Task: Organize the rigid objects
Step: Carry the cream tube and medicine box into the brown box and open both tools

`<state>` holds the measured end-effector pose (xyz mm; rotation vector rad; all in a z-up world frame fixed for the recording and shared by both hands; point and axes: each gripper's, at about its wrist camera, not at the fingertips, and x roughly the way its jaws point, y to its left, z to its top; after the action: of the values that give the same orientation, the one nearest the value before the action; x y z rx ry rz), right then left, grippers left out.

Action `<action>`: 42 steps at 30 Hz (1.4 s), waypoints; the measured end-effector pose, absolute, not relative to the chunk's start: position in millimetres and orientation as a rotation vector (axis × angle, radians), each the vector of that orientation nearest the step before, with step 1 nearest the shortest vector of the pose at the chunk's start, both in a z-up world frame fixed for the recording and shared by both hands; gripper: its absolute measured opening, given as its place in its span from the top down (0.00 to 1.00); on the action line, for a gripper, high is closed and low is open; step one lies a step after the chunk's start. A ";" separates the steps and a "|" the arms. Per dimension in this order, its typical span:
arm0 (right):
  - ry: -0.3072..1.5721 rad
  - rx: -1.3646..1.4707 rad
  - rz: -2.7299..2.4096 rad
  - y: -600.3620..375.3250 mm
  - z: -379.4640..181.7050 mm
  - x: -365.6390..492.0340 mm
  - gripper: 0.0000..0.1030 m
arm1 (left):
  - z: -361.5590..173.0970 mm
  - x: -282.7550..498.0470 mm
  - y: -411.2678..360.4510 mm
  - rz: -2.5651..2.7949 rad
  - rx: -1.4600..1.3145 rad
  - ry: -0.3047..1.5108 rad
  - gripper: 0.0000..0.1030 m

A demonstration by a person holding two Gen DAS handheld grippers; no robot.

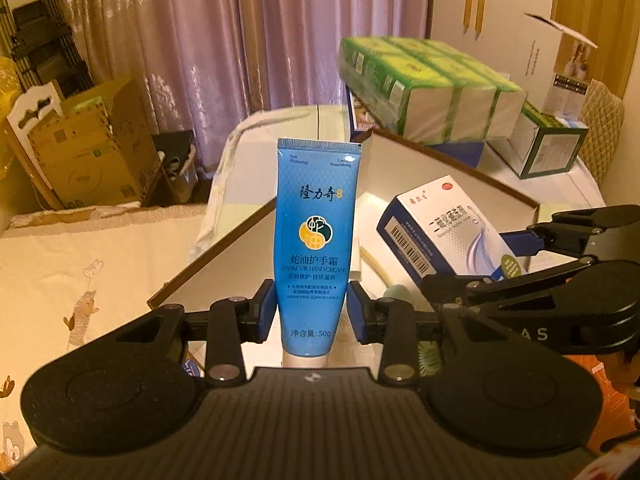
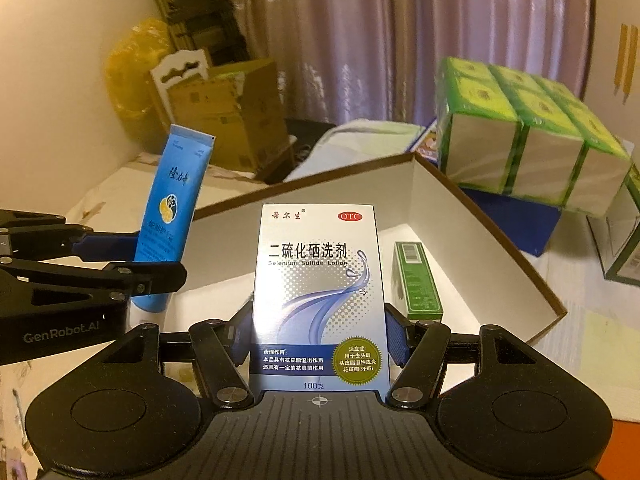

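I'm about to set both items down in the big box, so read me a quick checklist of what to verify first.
1. Left gripper clamped on the blue hand cream tube: ok, pads press its sides, tube upright.
2. Right gripper clamped on the white lotion box: ok, held upright.
3. Open white box below both items: ok.
4. Free floor space inside it: ok, only a small green box lies at the right.
5. Clearance between the two grippers: cannot tell, they look close side by side.
6. Tube cap closed: cannot tell, hidden by the gripper.
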<state>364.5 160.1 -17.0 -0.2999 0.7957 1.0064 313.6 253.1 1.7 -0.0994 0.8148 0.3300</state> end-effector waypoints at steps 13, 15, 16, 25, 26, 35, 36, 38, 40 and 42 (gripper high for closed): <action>0.884 -0.334 0.892 183.0 -51.2 382.8 0.41 | -37.6 338.0 282.5 0.245 -0.118 0.925 0.68; 0.889 -0.331 0.878 183.9 -55.0 384.7 0.41 | -41.3 341.0 285.6 0.234 -0.124 0.937 0.68; 0.892 -0.331 0.869 184.5 -56.4 385.3 0.41 | -42.5 342.6 286.2 0.226 -0.127 0.941 0.68; 0.905 -0.332 0.811 188.5 -62.8 390.4 0.41 | -48.6 355.2 290.2 0.174 -0.119 0.948 0.66; 0.906 -0.333 0.809 189.2 -62.9 390.9 0.41 | -48.4 356.2 290.3 0.176 -0.115 0.944 0.66; 0.911 -0.342 0.787 193.2 -64.9 391.4 0.41 | -39.1 359.3 295.2 0.164 -0.106 0.905 0.56; 0.912 -0.342 0.784 193.2 -65.4 391.9 0.41 | -38.9 359.4 296.7 0.171 -0.106 0.904 0.56; 0.913 -0.336 0.780 193.4 -66.0 392.8 0.41 | -39.6 359.4 299.2 0.177 -0.107 0.906 0.56; 0.912 -0.331 0.778 194.2 -65.7 393.4 0.41 | -40.9 358.8 301.7 0.183 -0.110 0.911 0.56; 0.903 -0.336 0.774 195.3 -65.1 392.7 0.41 | -42.8 358.5 302.9 0.184 -0.112 0.916 0.56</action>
<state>392.7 195.3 -65.2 -0.3357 0.9026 0.7736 358.5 302.9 -42.8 -0.1124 0.9157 0.1835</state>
